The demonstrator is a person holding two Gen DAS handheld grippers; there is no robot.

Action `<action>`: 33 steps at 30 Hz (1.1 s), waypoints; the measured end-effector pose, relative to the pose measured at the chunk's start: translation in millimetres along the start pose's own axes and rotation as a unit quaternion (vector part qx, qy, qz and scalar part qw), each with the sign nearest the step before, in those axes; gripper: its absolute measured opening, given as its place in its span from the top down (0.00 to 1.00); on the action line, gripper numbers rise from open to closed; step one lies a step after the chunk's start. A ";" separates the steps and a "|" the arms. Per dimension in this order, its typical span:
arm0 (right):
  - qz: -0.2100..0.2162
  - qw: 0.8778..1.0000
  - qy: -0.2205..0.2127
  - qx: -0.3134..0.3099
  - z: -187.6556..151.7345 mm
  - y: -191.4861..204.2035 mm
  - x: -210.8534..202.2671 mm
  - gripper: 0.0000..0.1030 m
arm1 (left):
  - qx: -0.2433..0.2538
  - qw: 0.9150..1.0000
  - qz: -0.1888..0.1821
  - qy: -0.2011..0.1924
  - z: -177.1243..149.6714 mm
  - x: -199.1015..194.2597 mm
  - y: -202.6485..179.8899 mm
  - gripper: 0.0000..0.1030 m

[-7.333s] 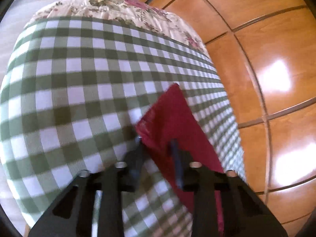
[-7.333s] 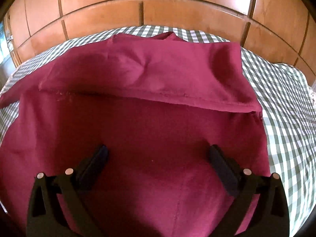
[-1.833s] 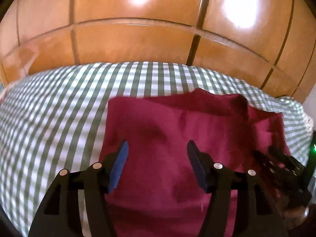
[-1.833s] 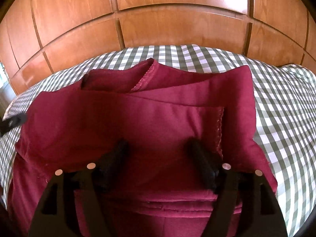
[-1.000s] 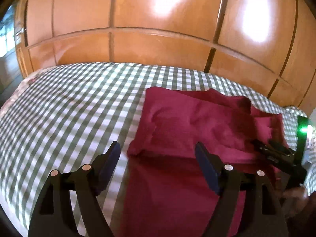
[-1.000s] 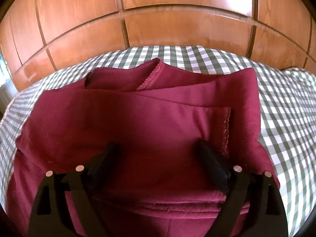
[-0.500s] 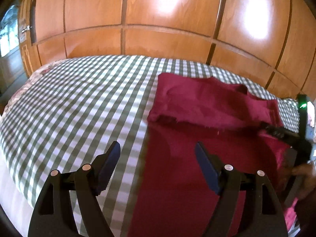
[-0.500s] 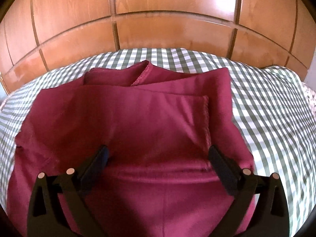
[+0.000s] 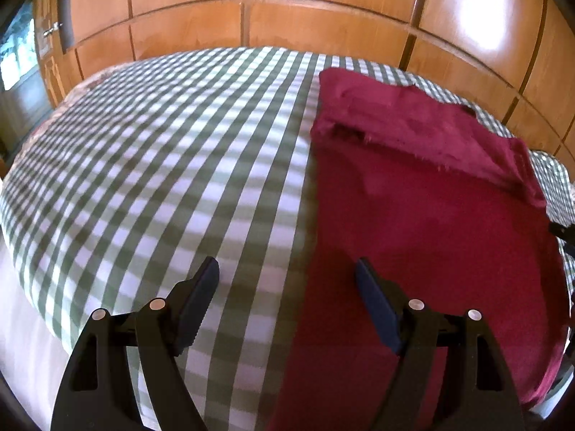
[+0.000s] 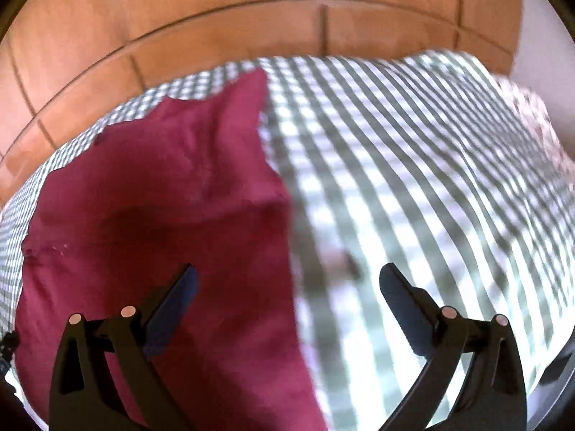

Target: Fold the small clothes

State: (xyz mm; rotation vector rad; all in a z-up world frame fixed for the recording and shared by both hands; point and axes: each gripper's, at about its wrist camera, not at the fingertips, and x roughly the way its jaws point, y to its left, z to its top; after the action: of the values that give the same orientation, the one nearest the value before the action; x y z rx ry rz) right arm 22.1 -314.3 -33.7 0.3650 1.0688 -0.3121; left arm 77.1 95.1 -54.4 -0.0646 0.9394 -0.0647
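Wood panels back a checked sheet where the red garment lies, far end folded over. Left gripper and right gripper, blurred, both seem spread wide, holding nothing.

Left gripper: jaws spread wide, nothing between them. Its left finger is over bare checked bedspread; its right finger is over the maroon garment. Ahead and to its left, open bedspread runs to the wooden panelled wall, which closes off the far side. Ahead and to its right, the garment's folded-over upper layer forms a low ridge.

Right gripper: jaws spread wide, straddling the garment's right edge (view blurred). To its right, unobstructed bedspread.
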 end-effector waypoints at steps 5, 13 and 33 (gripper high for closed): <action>0.060 0.998 0.019 0.018 -32.5 -21.9 -19.7 0.02 | 0.001 1.000 -0.006 0.003 -8.9 -5.6 4.4 0.21; 0.117 0.990 0.076 0.012 -85.5 -41.1 -62.7 0.12 | -0.010 0.994 -0.095 0.062 -33.8 -32.5 31.5 0.31; 0.268 0.953 0.122 0.076 -82.1 -27.1 -90.4 0.93 | -0.022 0.951 -0.302 0.061 -23.3 -79.0 27.1 0.97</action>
State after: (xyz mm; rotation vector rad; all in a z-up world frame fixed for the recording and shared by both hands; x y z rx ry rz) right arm -94.6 -296.4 7.6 0.8299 1.1434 0.1430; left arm 12.5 128.0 -6.8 -0.3930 1.0166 -0.6211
